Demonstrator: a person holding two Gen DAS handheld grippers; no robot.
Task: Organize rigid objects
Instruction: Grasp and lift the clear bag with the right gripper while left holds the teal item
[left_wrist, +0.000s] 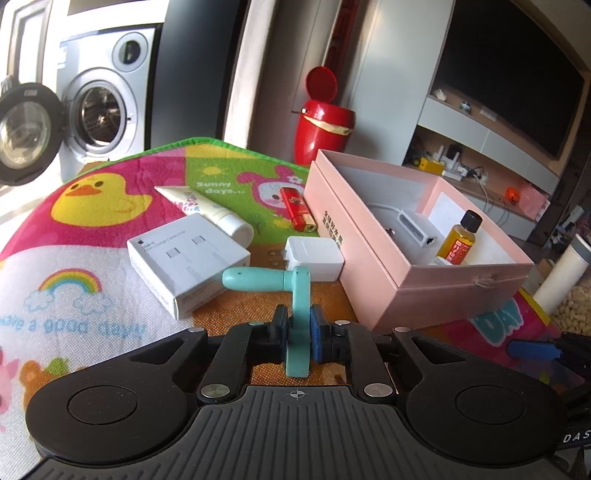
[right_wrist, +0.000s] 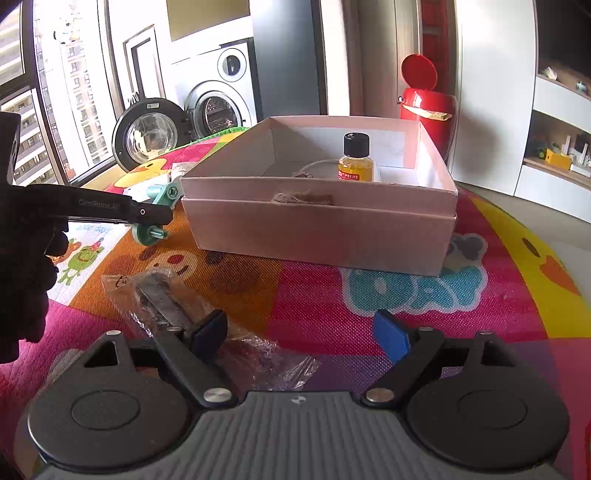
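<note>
Left wrist view first: the left claw (left_wrist: 298, 332) is clamped tight on a teal crank handle (left_wrist: 295, 299), its bent arm running up between the pads and its knob sticking out to the left. It's held just above the cartoon play mat (left_wrist: 92, 229) covering the bench. Right behind it sits a white charger plug (left_wrist: 316, 258), and left of that a white USB-C cable box (left_wrist: 188, 258) with a cream tube (left_wrist: 207, 210) lying behind it. A red lighter (left_wrist: 297, 208) lies near the pink box (left_wrist: 373, 288), which sits open at the right. Inside the box are a white adapter (left_wrist: 415, 227) with its cable and a small yellow bottle (left_wrist: 460, 240) with a black cap. A red trash bin (left_wrist: 321, 122) and a washing machine (left_wrist: 99, 110) with its door open are in the background.

Right wrist view: the right claw (right_wrist: 300, 334) is spread wide with nothing in it, hovering low over the mat. A clear plastic bag with a dark item (right_wrist: 173, 306) lies under its left finger. The pink box is straight ahead, bottle standing inside. The left claw shows at the left edge, holding the teal handle just beside the box's near-left corner.
</note>
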